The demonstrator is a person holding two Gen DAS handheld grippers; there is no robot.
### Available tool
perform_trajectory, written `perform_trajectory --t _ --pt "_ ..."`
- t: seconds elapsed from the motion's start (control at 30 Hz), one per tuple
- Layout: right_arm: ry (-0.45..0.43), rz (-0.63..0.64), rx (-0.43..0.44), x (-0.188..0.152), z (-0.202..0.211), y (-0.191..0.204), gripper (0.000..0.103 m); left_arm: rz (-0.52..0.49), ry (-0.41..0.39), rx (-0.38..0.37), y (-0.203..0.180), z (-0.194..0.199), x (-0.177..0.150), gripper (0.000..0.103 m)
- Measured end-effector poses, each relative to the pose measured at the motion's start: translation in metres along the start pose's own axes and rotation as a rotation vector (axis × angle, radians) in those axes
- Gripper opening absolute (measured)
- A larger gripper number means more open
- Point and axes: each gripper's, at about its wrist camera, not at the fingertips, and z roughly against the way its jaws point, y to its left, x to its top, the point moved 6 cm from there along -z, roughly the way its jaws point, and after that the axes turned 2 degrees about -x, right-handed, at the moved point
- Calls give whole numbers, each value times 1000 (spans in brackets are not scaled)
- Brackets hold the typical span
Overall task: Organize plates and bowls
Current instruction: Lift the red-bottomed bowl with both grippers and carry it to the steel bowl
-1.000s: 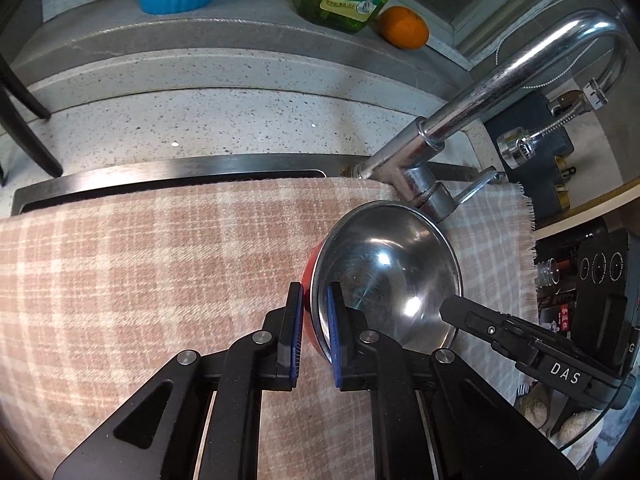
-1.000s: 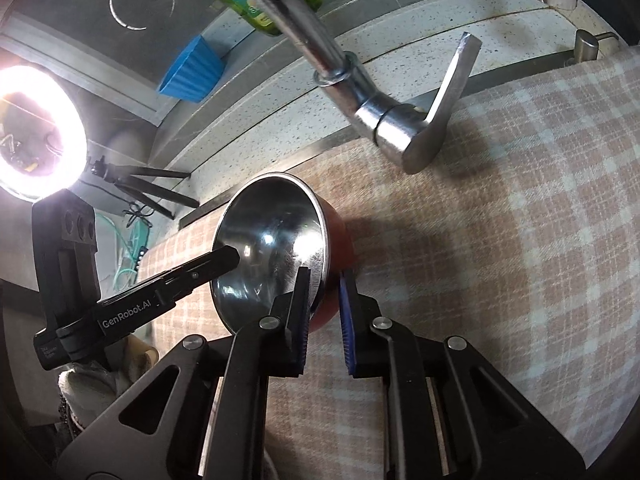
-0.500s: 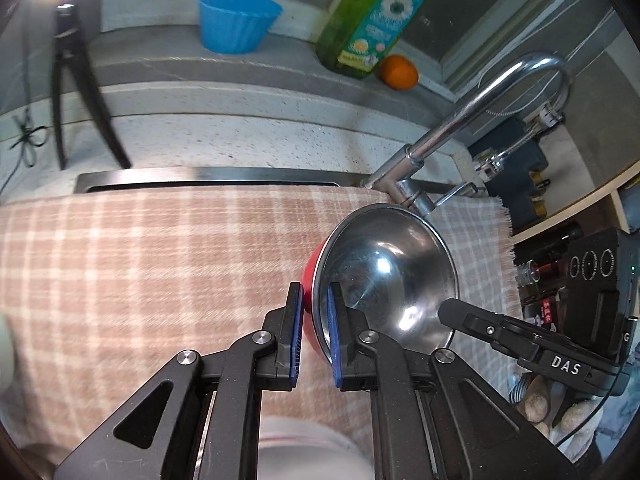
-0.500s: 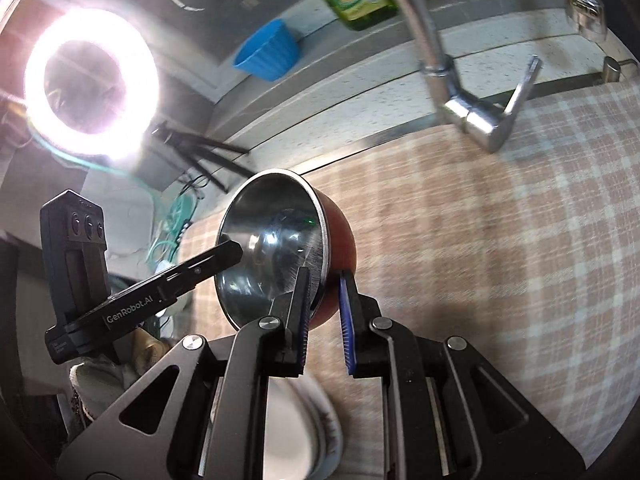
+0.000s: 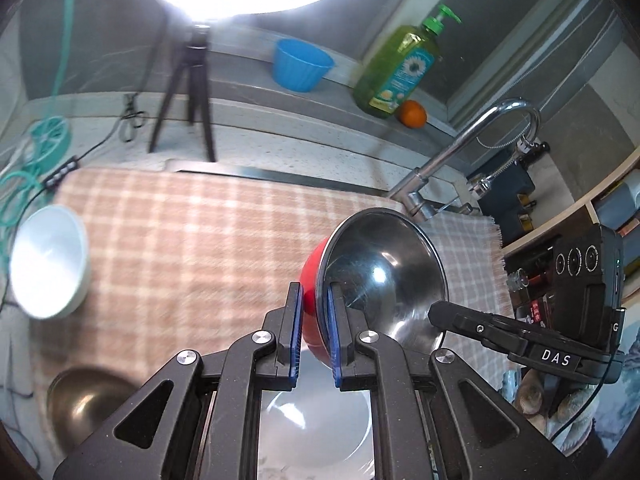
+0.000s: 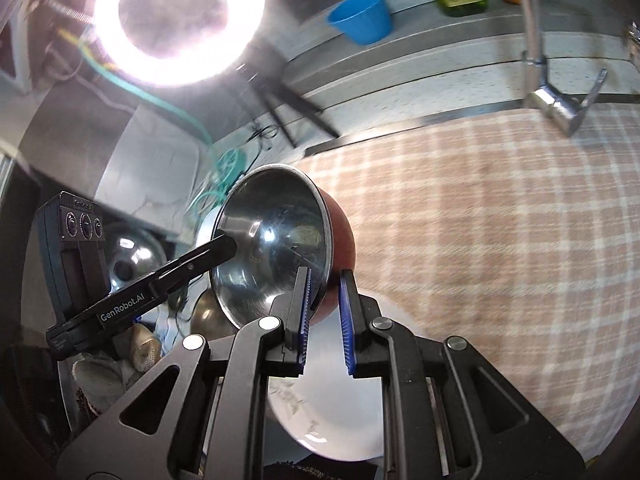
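- Nearest, the left gripper [image 5: 314, 334] has its blue-padded jaws pinched on the rim of a steel bowl with a red outside [image 5: 380, 276]; one pad sits on the red outer wall, the other on the shiny inner wall.
- Likewise, the right gripper [image 6: 324, 320] is clamped on the opposite rim of the same bowl [image 6: 272, 248], so the bowl hangs tilted between the two tools, its opening turned sideways.
- Directly beneath both grippers lies a white plate [image 6: 340, 412] with a faint grey pattern; the bowl is held above it, not touching.
- Down and to the left of the left gripper sits a dull metal bowl [image 5: 86, 396], upright.
- Further left, at the edge of a pink-and-cream checked cloth [image 5: 192, 248], a white bowl [image 5: 48, 260] appears blurred.
- Beyond the held bowl the checked cloth spreads over the counter, and a chrome tap [image 5: 464, 148] rises just behind the bowl.
- Farther back, on a speckled stone ledge, stand a blue plastic cup [image 5: 302, 64], a green dish-soap bottle [image 5: 400, 64] and an orange [image 5: 413, 113] just beside the bottle.
- Farthest away, a bright ring light [image 6: 178, 20] on a small black tripod [image 5: 188, 92] glares at the top of both views.
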Motion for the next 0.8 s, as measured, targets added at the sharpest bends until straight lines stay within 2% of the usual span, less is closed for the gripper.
perform_trajectory --t 0.57,0.8 --pt "126 180 68 -51 -51 105 14 173 -82 61 87 81 -56 10" --pt "201 244 60 -74 -85 134 14 237 -82 96 123 96 -81 10"
